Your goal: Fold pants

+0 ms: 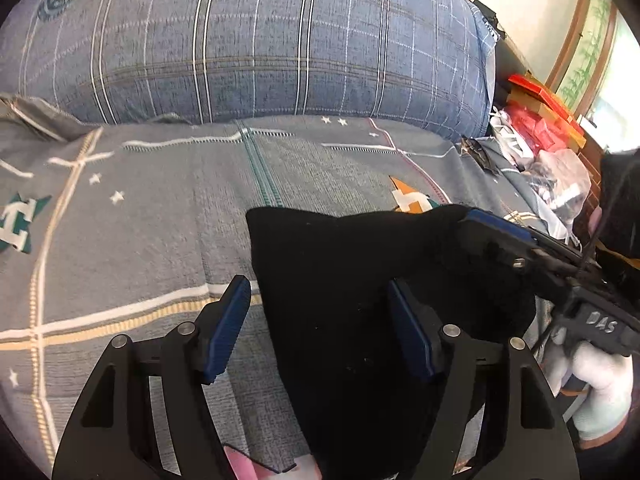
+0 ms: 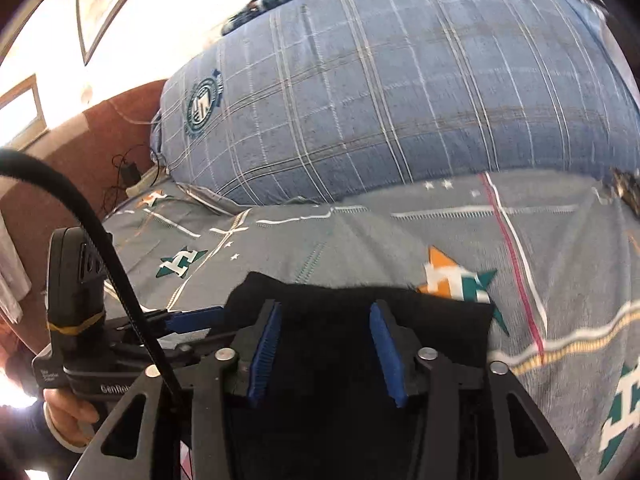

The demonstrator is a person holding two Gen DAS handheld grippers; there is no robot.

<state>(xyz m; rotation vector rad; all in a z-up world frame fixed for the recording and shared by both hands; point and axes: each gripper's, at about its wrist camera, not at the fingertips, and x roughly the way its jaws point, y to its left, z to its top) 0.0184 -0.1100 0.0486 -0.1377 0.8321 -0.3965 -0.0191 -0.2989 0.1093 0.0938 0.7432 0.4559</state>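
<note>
Item — black soft-fabric pants (image 1: 340,300), folded into a compact dark bundle, lying on the grey bed sheet (image 1: 140,220) printed with white, tan and teal lines, small white stars and teal-and-orange star emblems. In the left wrist view the bundle fills the lower centre and runs to the bottom edge; in the right wrist view it sits at lower centre, its far edge straight across the sheet.

Left hand-held gripper (image 1: 320,328) — black frame, blue ribbed pads, lower centre of its own view. Jaws stand wide apart; the left pad lies over bare sheet just beside the bundle's edge, the right pad over the black fabric. Nothing is pinched.

Right hand-held gripper (image 2: 326,350) — same build, lower centre of its own view, pads parted above the black fabric with cloth showing between them; whether the pads touch the cloth cannot be told. It also appears at the right of the left wrist view, held by a hand in a white glove (image 1: 596,392).

Background — large blue-grey plaid quilt (image 1: 260,40) with a round teal crest, piled across the upper half of both views. Red and clear plastic packages (image 1: 536,132) at the right edge of the left wrist view. Black corrugated cable (image 2: 92,224) curving through the left of the right wrist view.
</note>
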